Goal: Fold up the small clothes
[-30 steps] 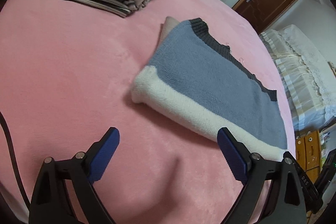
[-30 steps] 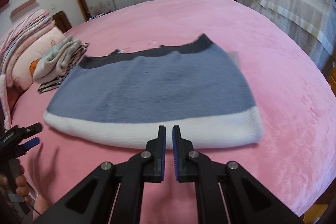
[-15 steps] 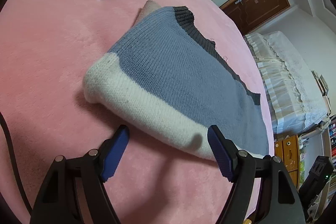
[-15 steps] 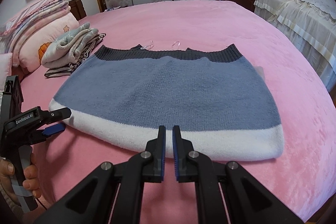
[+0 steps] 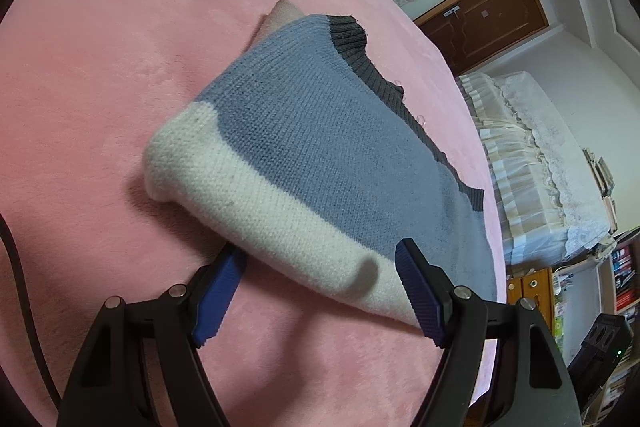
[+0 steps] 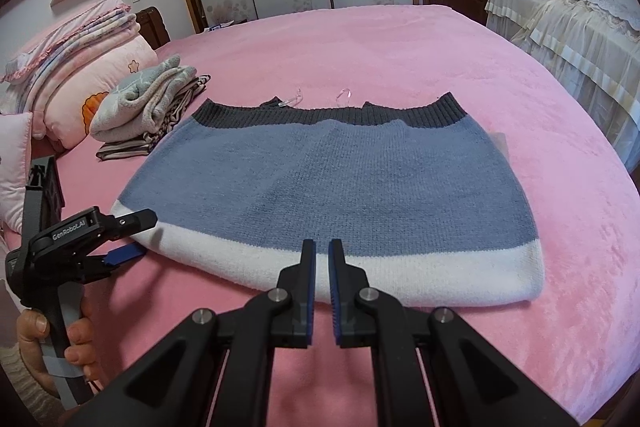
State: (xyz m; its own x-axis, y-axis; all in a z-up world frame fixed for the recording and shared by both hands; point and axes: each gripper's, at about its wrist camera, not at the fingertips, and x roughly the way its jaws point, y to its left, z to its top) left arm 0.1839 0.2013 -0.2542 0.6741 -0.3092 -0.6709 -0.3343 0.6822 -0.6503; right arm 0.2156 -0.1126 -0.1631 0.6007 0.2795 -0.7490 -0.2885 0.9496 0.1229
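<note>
**A:** What differs from a second ago?

**B:** My left gripper (image 5: pixel 320 279) has come forward and down to the near white hem of the knitted garment (image 5: pixel 320 155). Before, both blue pads stood clear over bare pink cover; now the hem lies between them. One finger (image 5: pixel 222 283) has its tip tucked under the white edge, the other (image 5: pixel 416 287) rides above the cloth. The jaws have narrowed from their earlier spread but are spread wide yet; I see no pinch on the knit. My right gripper (image 6: pixel 322 259) is as it was, fingers pressed nearly together with nothing between them, hovering just before the middle of the same hem.

**A:** Where does the garment sit?

**B:** Flat on the pink bed cover (image 6: pixel 400 47), blue body, white band toward me, dark grey ribbed band on the far side. From the right wrist view the left gripper (image 6: pixel 132 239) is at the garment's left corner, held by a hand (image 6: pixel 48 343).

**A:** Edges, room to move?

**B:** Open pink cover beyond the grey band and to the right of the garment. The bed's edge falls away at right, toward a covered piece of furniture (image 6: pixel 580 19). The stack of folded clothes (image 6: pixel 148 107) lies left of the garment, near but apart, beside the pillows (image 6: pixel 80 67).

**A:** Containers?

**B:** I see nothing to enter under that heading.
</note>
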